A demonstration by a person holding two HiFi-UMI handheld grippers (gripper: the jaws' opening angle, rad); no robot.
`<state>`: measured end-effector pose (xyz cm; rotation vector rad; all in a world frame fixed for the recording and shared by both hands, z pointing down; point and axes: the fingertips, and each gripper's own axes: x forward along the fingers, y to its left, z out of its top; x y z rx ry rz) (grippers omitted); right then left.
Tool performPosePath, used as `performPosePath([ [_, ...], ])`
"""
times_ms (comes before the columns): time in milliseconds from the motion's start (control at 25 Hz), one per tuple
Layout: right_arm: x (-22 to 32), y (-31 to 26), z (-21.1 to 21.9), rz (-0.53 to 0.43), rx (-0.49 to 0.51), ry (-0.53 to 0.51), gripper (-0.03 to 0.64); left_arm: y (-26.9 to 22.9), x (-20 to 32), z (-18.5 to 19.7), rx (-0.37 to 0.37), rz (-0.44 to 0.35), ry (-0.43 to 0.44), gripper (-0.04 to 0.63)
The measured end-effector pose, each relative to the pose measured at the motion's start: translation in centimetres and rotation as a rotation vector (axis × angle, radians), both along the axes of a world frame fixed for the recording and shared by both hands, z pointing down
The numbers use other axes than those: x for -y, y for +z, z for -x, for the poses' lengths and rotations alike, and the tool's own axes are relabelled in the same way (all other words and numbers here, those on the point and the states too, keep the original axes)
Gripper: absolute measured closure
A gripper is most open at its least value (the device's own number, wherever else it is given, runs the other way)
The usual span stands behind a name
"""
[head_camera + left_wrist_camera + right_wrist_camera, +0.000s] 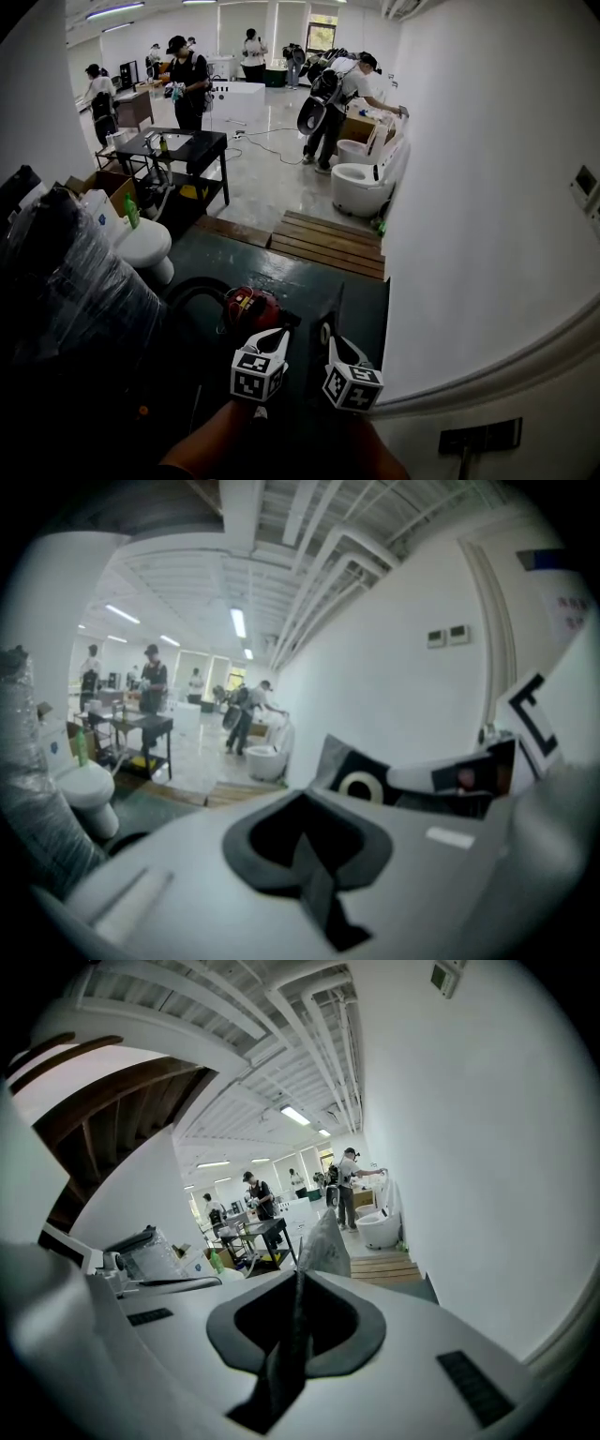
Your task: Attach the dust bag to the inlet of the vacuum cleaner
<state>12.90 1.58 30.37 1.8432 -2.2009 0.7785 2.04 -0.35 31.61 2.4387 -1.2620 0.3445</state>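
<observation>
The red vacuum cleaner (251, 307) sits on the dark green floor, with its black hose (187, 289) curving off to the left. In the head view my left gripper (272, 336) is just in front of the vacuum's right side, and its jaws look shut with nothing between them (305, 841). My right gripper (330, 339) is shut on the dust bag (335, 314), a thin grey bag standing edge-on. The right gripper view shows the bag (323, 1241) rising from the closed jaws (298, 1283). Its dark collar with a round hole (361, 782) faces the left gripper view.
A plastic-wrapped bulky object (66, 281) and a white toilet (141, 246) stand at the left. The white wall (487, 234) runs close along the right. A wooden pallet (328, 244) lies ahead, with a black table (178, 145) and several people beyond.
</observation>
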Motion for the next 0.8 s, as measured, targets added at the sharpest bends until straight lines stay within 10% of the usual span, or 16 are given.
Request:
performPosePath([
  [800,13.0,5.8,2.6,0.089,-0.07,0.072,0.595,4.4,13.1,5.8,-0.041,0.07,0.004,0.598],
])
